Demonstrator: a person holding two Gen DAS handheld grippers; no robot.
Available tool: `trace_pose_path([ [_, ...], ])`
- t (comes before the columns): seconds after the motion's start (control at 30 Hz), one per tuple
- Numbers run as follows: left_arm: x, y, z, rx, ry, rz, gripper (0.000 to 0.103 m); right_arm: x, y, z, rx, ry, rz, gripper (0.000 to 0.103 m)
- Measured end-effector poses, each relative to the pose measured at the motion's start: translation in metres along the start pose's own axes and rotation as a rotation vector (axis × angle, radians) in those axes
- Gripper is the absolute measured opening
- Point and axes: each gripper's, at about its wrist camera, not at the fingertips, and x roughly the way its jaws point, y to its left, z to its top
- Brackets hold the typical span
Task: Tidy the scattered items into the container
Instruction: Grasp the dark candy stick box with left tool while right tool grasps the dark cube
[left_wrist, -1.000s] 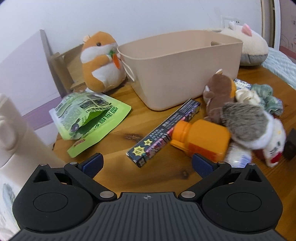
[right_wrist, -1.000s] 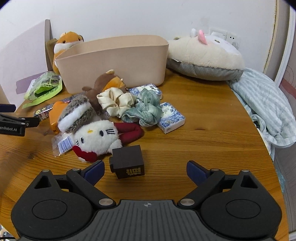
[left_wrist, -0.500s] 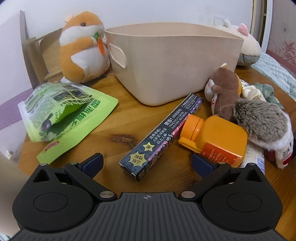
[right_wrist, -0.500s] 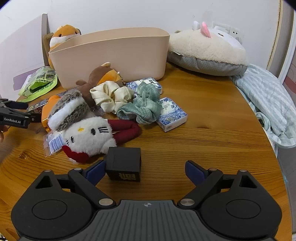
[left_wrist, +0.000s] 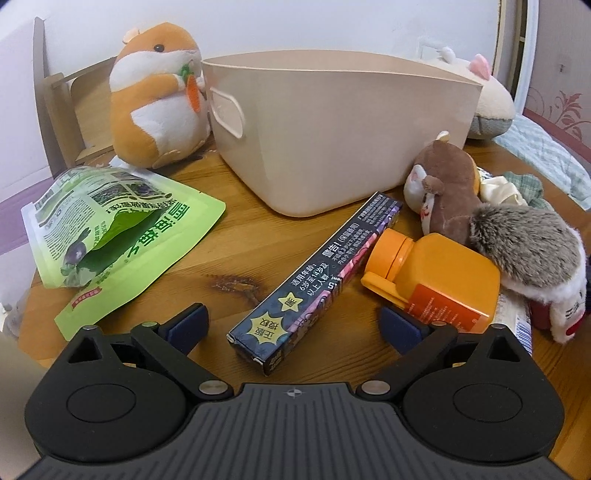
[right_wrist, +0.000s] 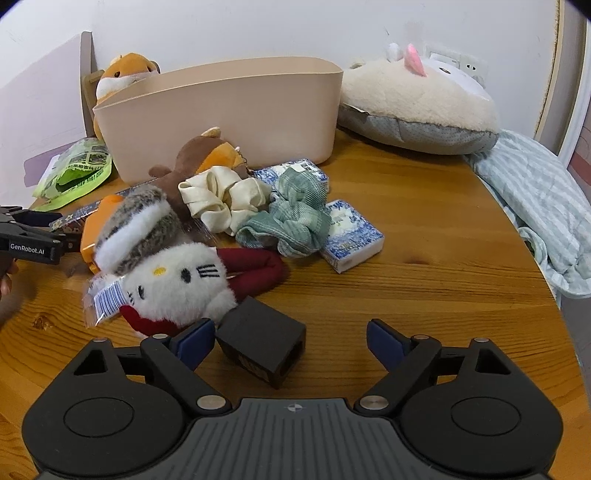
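My left gripper (left_wrist: 293, 325) is spread wide over the wooden table (left_wrist: 207, 258), holding nothing, and the near end of the long dark box (left_wrist: 314, 284) sits right between its blue pads. That box is slim and navy, with yellow starbursts and white print along its top face. It lies flat, its long axis running diagonally: the near end points at me, the far end up and to the right toward the beige bin (left_wrist: 332, 125), stopping just short of the bin's base. The orange bottle (left_wrist: 436, 280) lies on its side just beside the box on the right, cap toward the box, with a grey plush (left_wrist: 528, 254) resting against it.

My right gripper (right_wrist: 290, 338) is also wide open and empty. The small black box (right_wrist: 262, 343) sits between its pads, tilted, close against the left pad; I can't tell if they touch. Behind it lies the white cat plush (right_wrist: 173, 284), then the cream scrunchie (right_wrist: 221, 195) and the green scrunchie (right_wrist: 295, 218), all in front of the bin.
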Motion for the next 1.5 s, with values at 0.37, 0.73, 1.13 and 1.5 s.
trace_pose_path([
  [0.37, -0.007, -0.009, 0.001, 0.03, -0.019, -0.038, 0.061, 0.007, 0.006, -0.003, -0.011, 0.007, -0.001, 0.071],
  [0.73, -0.015, -0.018, -0.002, 0.017, -0.02, -0.033, 0.038, 0.001, 0.003, -0.008, -0.017, -0.017, -0.001, 0.047],
  [1.13, -0.031, -0.024, -0.011, -0.031, -0.048, -0.028, 0.033, -0.01, 0.003, -0.012, -0.015, -0.058, 0.028, 0.047],
  [1.5, -0.054, -0.036, -0.013, -0.025, -0.092, -0.012, 0.026, -0.027, 0.002, -0.01, -0.023, -0.098, 0.029, 0.047],
])
